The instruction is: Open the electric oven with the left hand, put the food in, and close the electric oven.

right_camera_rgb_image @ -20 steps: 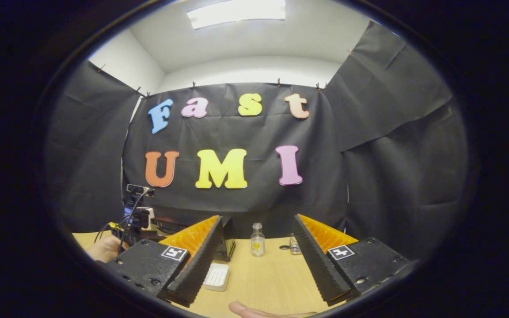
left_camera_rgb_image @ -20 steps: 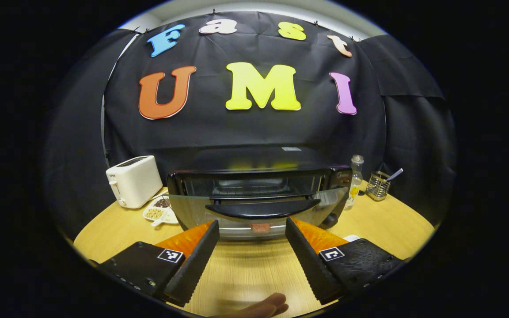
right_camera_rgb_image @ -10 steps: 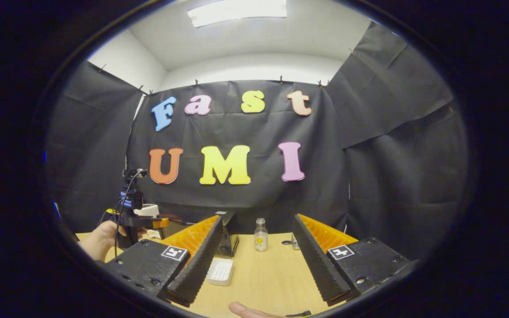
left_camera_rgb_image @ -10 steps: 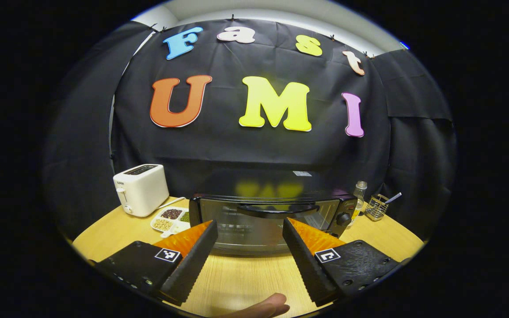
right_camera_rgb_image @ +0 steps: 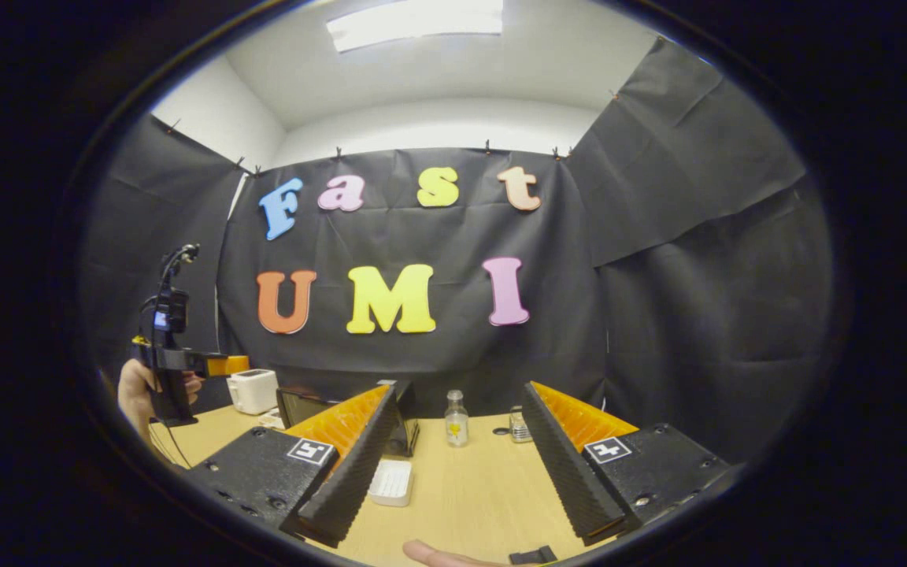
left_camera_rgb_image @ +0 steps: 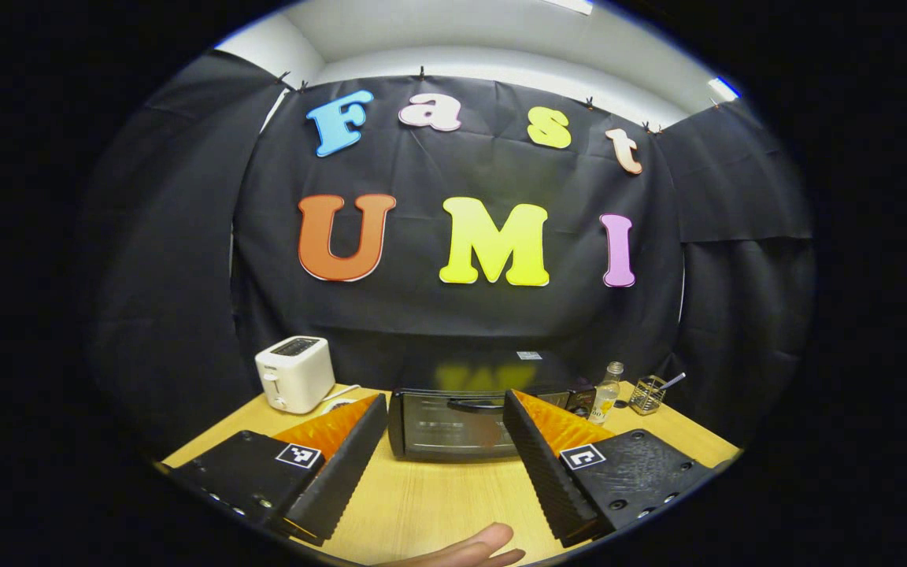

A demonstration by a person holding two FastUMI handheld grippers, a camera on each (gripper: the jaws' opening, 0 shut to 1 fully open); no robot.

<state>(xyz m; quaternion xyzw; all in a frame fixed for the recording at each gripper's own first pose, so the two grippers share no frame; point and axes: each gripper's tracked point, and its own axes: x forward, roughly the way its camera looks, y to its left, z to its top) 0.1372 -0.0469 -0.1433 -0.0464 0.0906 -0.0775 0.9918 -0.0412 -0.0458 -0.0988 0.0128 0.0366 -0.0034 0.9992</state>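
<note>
Oven (left_camera_rgb_image: 453, 424) door now shut; left tongs (left_camera_rgb_image: 444, 465) pulled back from it, spread wide, empty. Oven sits mid-counter (left_camera_rgb_image: 430, 504) beside toaster (left_camera_rgb_image: 294, 383). Right tongs (right_camera_rgb_image: 453, 457) spread, empty. Task looks complete; retreat straight, clear of handle.

Black electric oven (left_camera_rgb_image: 453, 425) on wooden table, door shut, handle across top.

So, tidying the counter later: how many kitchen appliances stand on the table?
2. A white toaster at the back left, and the black electric oven at the middle, door shut. Others may be hidden behind the gripper fingers.
</note>
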